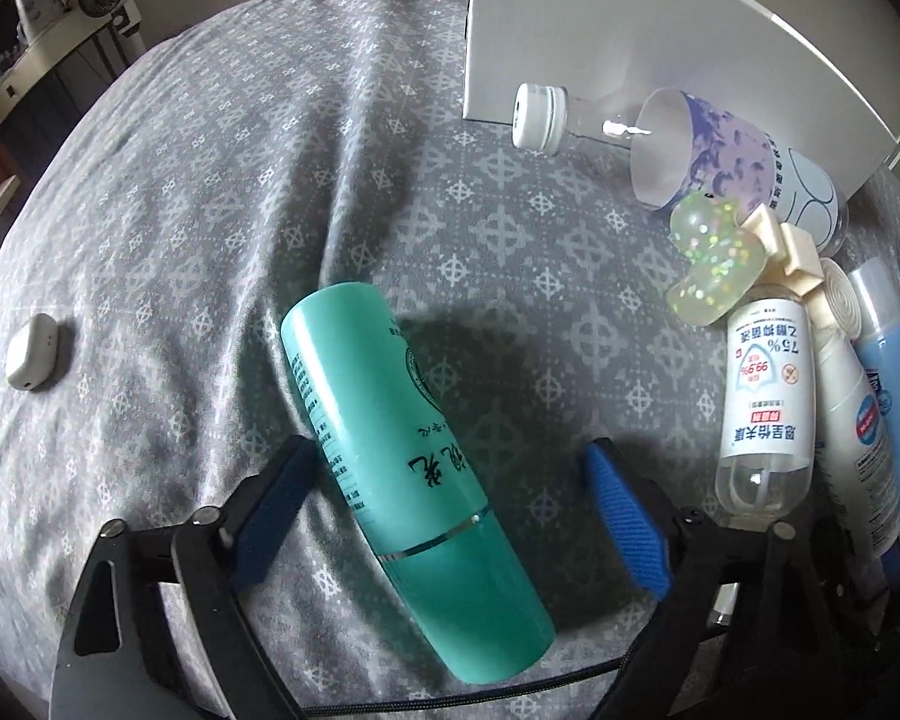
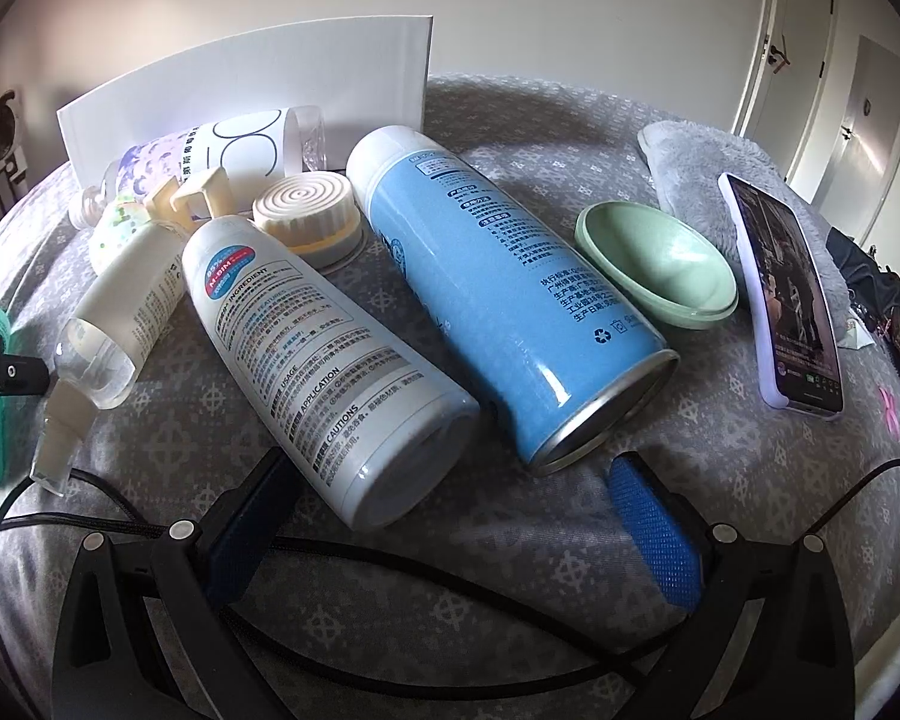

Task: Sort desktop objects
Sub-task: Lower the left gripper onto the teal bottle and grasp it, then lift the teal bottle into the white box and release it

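Note:
A teal bottle [image 1: 414,456] lies on the grey patterned cloth [image 1: 210,180] between the open jaws of my left gripper [image 1: 450,468]; its left side is near the left pad, the right pad stands apart. My right gripper [image 2: 450,480] is open, with the base of a white spray can [image 2: 324,360] lying between its fingers. A blue can [image 2: 510,294] lies just right of the white can. A clear sanitizer bottle [image 1: 768,408], a glittery toy [image 1: 714,264] and a purple-labelled bottle [image 1: 720,162] lie at the left view's right side.
A white card [image 2: 258,90] stands at the back. A green dish [image 2: 654,258], a phone [image 2: 792,294] and a grey fluffy cloth [image 2: 702,162] lie right. A small white device [image 1: 30,351] lies far left. A black cable [image 2: 390,648] crosses near the right gripper.

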### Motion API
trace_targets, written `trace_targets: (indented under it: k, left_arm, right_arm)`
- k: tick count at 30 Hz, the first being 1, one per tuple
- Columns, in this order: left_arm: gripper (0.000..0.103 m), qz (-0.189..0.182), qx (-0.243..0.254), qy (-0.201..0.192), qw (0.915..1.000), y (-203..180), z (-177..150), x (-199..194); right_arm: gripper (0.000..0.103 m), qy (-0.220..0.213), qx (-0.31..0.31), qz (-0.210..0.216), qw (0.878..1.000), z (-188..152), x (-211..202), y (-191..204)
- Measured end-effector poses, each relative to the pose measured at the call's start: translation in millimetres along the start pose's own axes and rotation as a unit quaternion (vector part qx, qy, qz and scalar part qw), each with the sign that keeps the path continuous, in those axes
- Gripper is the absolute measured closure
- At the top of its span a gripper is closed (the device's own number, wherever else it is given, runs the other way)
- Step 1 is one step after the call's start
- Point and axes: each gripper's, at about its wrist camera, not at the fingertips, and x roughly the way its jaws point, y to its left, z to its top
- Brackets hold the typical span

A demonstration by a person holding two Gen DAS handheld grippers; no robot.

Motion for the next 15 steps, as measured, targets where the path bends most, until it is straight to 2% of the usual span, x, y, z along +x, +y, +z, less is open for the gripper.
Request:
trace_targets:
  k: [2,4,5,10,15]
  left_arm:
    - [0.048,0.000,0.003,-0.006,1.0000,-2,-1,-7]
    - [0.064,-0.009,-0.004,-0.008,0.9999,1,-3,-13]
    - [0.069,-0.015,-0.011,-0.009,0.9998,3,-4,-16]
    - [0.070,-0.048,-0.033,-0.041,0.9975,13,-9,-32]
    - [0.070,-0.059,-0.012,-0.085,0.9946,5,-8,-58]
  right_arm:
    - [0.000,0.000,0.000,0.000,1.000,0,0,0]
    - [0.000,0.000,0.000,0.000,1.000,0,0,0]
    - [0.000,0.000,0.000,0.000,1.000,0,0,0]
    - [0.000,0.000,0.000,0.000,1.000,0,0,0]
    - [0.000,0.000,0.000,0.000,1.000,0,0,0]
